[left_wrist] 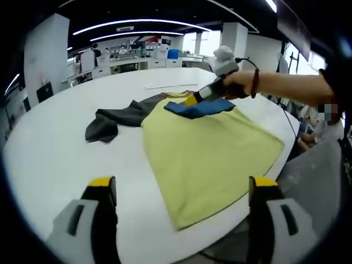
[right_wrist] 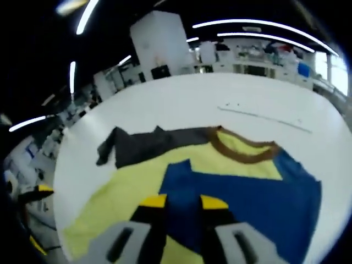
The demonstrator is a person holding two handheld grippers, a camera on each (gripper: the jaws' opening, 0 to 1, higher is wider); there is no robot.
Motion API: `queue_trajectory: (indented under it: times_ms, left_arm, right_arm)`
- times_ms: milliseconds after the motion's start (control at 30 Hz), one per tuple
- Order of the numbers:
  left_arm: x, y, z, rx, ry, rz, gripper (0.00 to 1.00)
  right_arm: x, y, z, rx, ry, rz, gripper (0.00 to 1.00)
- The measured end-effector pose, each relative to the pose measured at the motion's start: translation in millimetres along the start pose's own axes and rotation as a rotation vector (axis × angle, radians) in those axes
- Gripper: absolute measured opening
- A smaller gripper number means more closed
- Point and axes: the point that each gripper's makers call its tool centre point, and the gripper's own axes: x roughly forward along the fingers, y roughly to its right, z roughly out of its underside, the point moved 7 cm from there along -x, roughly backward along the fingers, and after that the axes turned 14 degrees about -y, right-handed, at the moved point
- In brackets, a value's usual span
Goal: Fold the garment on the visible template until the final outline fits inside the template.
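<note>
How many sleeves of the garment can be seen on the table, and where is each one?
2. The dark grey sleeve lies spread out flat on the white table. The blue sleeve is folded over the yellow body, in the right gripper.

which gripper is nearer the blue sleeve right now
Right. The right gripper is at the blue sleeve, its jaws close together over it; the left gripper hangs back, open, at the shirt's opposite end.
</note>
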Motion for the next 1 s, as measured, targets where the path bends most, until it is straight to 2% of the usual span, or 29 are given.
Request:
queue_trajectory:
  times_ms: [100, 267, 367, 500, 633, 733, 800, 900, 1000]
  left_arm:
    - [-0.8, -0.8, -1.9, 0.005, 0.002, -0.002, 0.97]
    - [-2.2, -4.9, -2.7, 0.009, 0.003, -0.009, 0.97]
    - [-3.3, -6.3, -3.1, 0.01, 0.001, -0.016, 0.97]
    - [-4.3, -8.9, -1.8, 0.007, -0.002, -0.021, 0.97]
    - [-4.7, -9.8, -1.0, 0.009, -0.009, -0.025, 0.97]
    - [-5.1, -10.2, -0.7, 0.007, -0.011, -0.026, 0.97]
    - [-6.3, -10.0, -0.9, 0.007, -0.009, -0.028, 0.97]
    - [-8.0, -11.9, -0.1, 0.001, -0.006, -0.035, 0.97]
    - [-9.4, -13.1, 0.6, -0.003, -0.006, -0.042, 0.97]
  right_arm:
    - [3.6, 2.4, 1.9, -0.025, -0.009, 0.014, 0.21]
    - [10.4, -0.6, 4.4, -0.017, -0.022, -0.004, 0.21]
    - [10.7, -5.1, 5.4, -0.032, -0.019, 0.012, 0.17]
    - [10.9, -5.5, 8.2, -0.128, -0.041, 0.086, 0.09]
    - [11.2, -9.1, 10.4, -0.122, -0.038, 0.079, 0.05]
    - [11.5, -10.3, 11.5, -0.066, -0.044, 0.028, 0.0]
    - [11.9, -8.5, 9.6, -0.009, -0.047, 0.003, 0.0]
    - [10.6, -13.4, 8.0, 0.0, -0.035, -0.032, 0.0]
    - [7.6, -27.2, 5.5, -0.008, -0.015, -0.071, 0.0]
